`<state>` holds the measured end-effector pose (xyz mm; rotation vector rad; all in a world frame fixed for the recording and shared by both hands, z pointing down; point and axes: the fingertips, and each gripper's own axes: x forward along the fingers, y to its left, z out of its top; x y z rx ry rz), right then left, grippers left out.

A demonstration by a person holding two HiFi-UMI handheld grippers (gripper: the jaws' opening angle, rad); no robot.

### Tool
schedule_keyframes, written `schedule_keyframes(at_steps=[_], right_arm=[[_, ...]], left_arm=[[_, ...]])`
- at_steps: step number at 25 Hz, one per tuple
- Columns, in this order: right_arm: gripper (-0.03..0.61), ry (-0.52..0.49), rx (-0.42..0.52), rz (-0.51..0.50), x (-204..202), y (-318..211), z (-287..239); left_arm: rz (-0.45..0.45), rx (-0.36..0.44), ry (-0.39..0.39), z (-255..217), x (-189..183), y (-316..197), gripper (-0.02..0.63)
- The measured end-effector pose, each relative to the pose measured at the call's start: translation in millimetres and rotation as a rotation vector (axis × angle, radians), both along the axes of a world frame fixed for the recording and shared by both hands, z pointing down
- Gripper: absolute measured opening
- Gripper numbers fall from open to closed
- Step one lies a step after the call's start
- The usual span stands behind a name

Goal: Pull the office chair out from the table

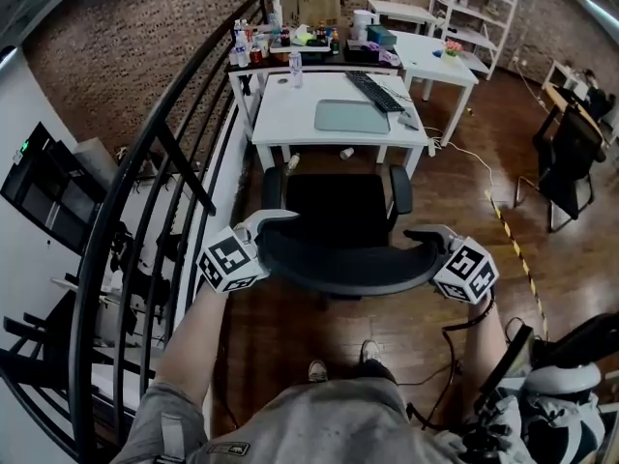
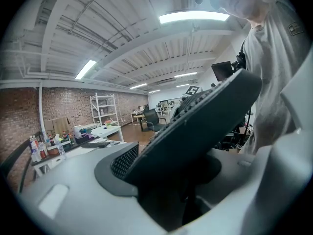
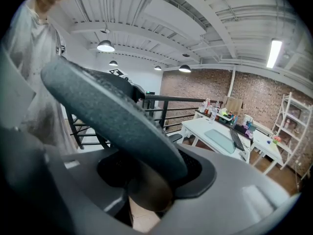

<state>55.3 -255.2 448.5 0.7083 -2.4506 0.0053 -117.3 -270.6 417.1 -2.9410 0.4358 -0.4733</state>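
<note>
Nearest, the person is standing just behind the office chair (image 1: 334, 211) with two grippers, one in each hand. The left gripper (image 1: 271, 235) is clamping its jaws on the left end of the backrest (image 1: 343, 264), and the right gripper (image 1: 432, 247) is clamping on the right end. Each gripper view is showing the dark padded rim wedged between the jaws.

The pull seems to be in hand. The seat appears to be sitting just clear of the near edge of the white tabletop (image 1: 290, 114). The next move is probably calling for an even draw back with both hands, so the chair is rolling straight and not swivelling.

Counting outward, there are one gripped chair with two armrests (image 1: 400, 189), one keyboard (image 1: 379, 92) and one mat (image 1: 351, 116) on the tabletop. A second dark chair (image 1: 566, 162) is standing far right.
</note>
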Motion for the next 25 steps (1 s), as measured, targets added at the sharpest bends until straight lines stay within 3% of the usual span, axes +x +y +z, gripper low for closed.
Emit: schedule_keyframes(at_steps=[25], right_arm=[[0.204, -0.022, 0.043, -0.100, 13, 147, 9]], left_arm=[[-0.109, -0.017, 0.004, 7, 13, 149, 0.275]])
